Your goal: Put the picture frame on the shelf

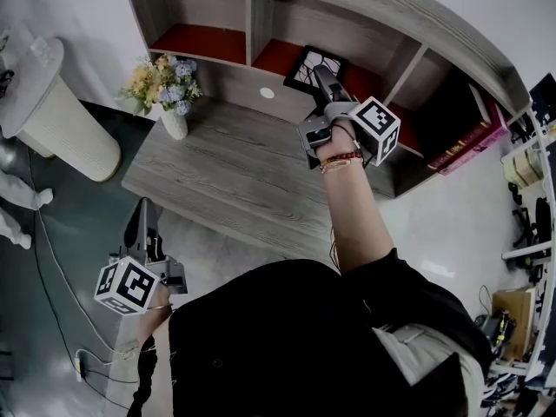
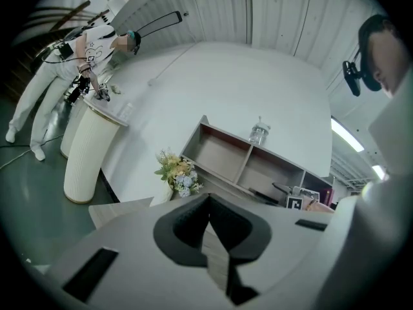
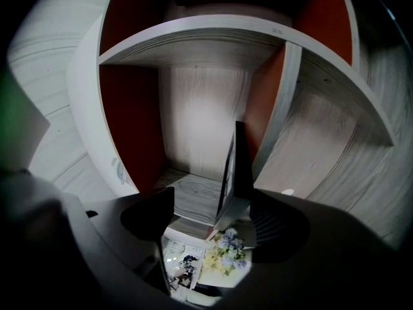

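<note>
The picture frame [image 1: 311, 66], black-edged with a white pattern, stands tilted in the shelf's [image 1: 408, 20] middle red-backed compartment. My right gripper [image 1: 324, 79] reaches into that compartment, jaws closed on the frame's lower right part. In the right gripper view the frame [image 3: 234, 166] runs edge-on between the jaws, its glass mirroring flowers, and the gripper [image 3: 213, 206] holds its near end above the compartment's wooden floor. My left gripper [image 1: 143, 208] hangs low at the left, off the desk's front edge. Its jaws [image 2: 208, 202] are shut with nothing in them.
A vase of flowers [image 1: 165, 89] stands at the desk's [image 1: 226, 168] back left. Books [image 1: 473, 137] lean in the right compartment. A white ribbed column [image 1: 61, 120] is on the floor to the left. A bottle [image 2: 258, 133] sits on the shelf top; a person [image 2: 71, 63] stands by the column.
</note>
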